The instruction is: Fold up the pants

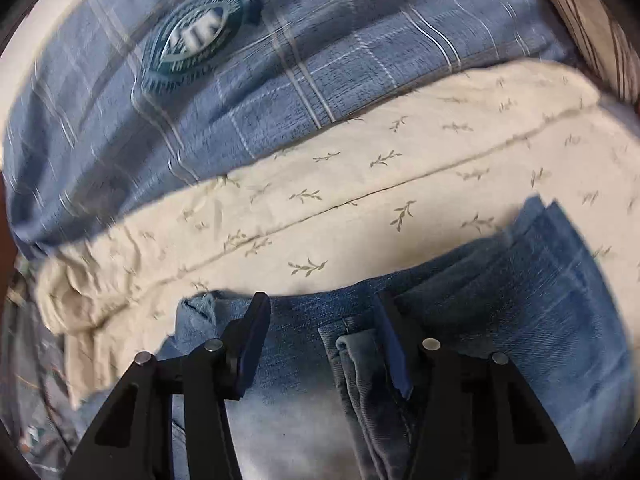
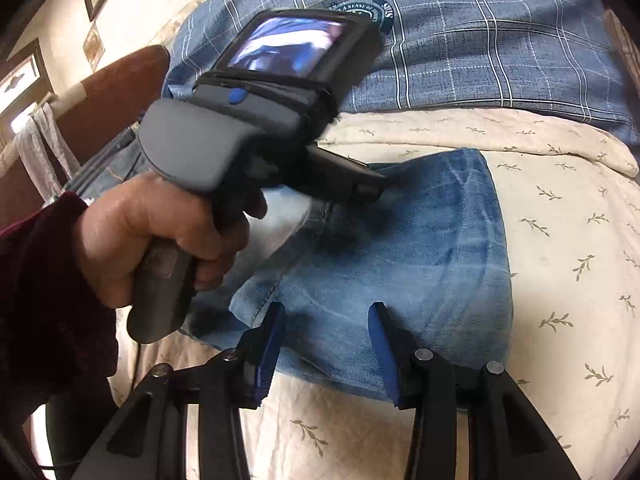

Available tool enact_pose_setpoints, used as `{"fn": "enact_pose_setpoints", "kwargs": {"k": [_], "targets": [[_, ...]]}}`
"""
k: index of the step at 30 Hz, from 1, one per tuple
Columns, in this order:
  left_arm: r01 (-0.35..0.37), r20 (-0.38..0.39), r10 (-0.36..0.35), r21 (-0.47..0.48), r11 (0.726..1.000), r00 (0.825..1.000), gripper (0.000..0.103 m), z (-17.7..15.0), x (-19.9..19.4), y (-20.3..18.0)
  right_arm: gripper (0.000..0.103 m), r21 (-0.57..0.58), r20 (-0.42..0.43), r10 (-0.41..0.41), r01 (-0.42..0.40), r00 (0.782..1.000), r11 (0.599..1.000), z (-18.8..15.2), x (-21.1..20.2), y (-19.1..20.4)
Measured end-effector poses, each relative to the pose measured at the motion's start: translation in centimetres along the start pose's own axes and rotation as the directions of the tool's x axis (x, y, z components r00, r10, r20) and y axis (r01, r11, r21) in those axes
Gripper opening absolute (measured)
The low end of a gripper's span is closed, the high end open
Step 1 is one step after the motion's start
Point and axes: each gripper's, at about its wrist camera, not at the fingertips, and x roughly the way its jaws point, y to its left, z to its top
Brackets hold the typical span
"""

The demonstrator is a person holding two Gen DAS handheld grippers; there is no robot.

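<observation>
A person's left hand [image 2: 160, 232], in a dark red sleeve [image 2: 44, 300], grips the handle of the left gripper [image 1: 324, 320], which points down over the pants [image 2: 400, 248]. These are blue jeans, folded into a compact stack on a cream bedsheet [image 2: 560, 240] printed with small leaf sprigs. In the left wrist view the jaws stand partly apart above the denim near a seam; whether the pads press the cloth cannot be told. To the right, the right gripper [image 2: 328, 328] sits at the near edge of the folded stack, jaws moderately narrow, with denim lying between the blue pads [image 2: 268, 344]; a firm pinch cannot be confirmed. Beyond the pants lies a blue plaid blanket [image 2: 480, 40] bearing a round emblem [image 1: 192, 40].
</observation>
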Motion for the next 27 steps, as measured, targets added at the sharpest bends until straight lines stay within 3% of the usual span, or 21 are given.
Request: {"fn": "enact_pose_setpoints", "kwargs": {"k": [6, 12, 14, 17, 21, 25, 27], "targets": [[0.044, 0.094, -0.031, -0.138, 0.989, 0.995, 0.054, -2.4, -6.0, 7.8, 0.046, -0.021, 0.092, -0.014, 0.016, 0.996, 1.0, 1.0, -0.3, 1.2], [0.058, 0.123, -0.027, -0.252, 0.966, 0.992, 0.055, -9.4, -11.8, 15.1, 0.046, -0.107, -0.008, -0.098, 0.097, 0.995, 0.99, 0.8, 3.3, 3.5], [0.044, 0.119, -0.007, -0.307, 0.951, 0.993, 0.056, -12.4, -13.3, 17.7, 0.046, -0.131, 0.013, -0.115, 0.116, 0.993, 0.985, 0.7, 3.2, 4.0], [0.011, 0.094, 0.032, -0.422, 0.907, 0.995, 0.06, -17.3, -14.6, 21.6, 0.046, -0.099, 0.016, -0.101, 0.102, 0.995, 0.99, 0.7, 2.8, 3.6], [0.009, 0.035, 0.014, -0.579, 0.815, 0.999, 0.06, -23.4, -15.3, 26.0, 0.046, -0.083, 0.086, -0.067, 0.074, 0.994, 0.994, 0.6, 1.1, 3.6], [0.015, 0.018, -0.005, -0.644, 0.765, 1.0, 0.06, -26.8, -15.6, 26.1, 0.046, -0.073, 0.152, -0.034, 0.046, 0.988, 0.996, 0.5, -0.4, 4.3], [0.045, 0.017, -0.046, -0.672, 0.74, 0.999, 0.06, -27.8, -15.5, 25.5, 0.046, -0.078, 0.176, -0.021, 0.035, 0.984, 0.996, 0.4, -1.0, 4.9]]}}
